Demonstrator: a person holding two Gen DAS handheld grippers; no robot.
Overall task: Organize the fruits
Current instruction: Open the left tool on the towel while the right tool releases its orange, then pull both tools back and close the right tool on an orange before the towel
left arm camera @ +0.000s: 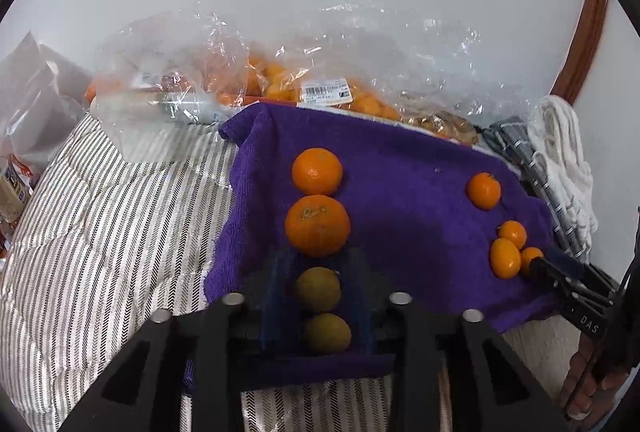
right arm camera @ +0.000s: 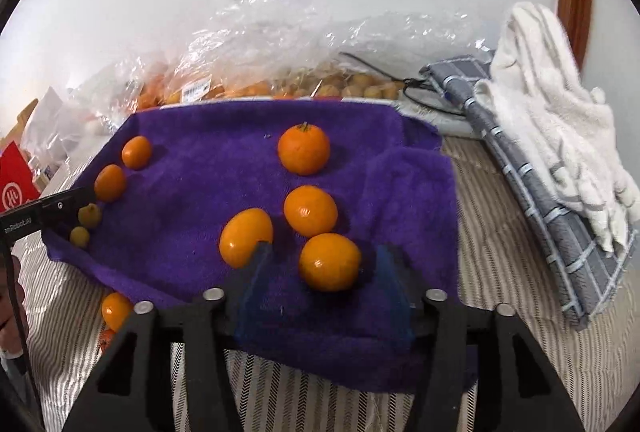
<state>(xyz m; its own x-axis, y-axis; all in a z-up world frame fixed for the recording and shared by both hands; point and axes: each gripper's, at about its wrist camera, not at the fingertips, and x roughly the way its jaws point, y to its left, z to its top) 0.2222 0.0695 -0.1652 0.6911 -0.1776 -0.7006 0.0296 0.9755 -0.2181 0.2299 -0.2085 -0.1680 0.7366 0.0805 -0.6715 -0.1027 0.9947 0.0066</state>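
A purple towel lies on striped bedding with the fruit in two groups. In the left wrist view two big oranges head a column, followed by two yellow-green fruits. My left gripper stands open around the upper yellow-green one, with a gap on each side. In the right wrist view three small orange fruits and a mandarin sit together. My right gripper is open, and the nearest orange fruit lies between its blue fingers untouched.
Clear plastic bags of oranges pile up against the white wall. A grey checked cloth and a white towel lie to the right. One orange rests off the towel on the bedding. Packets crowd the far left.
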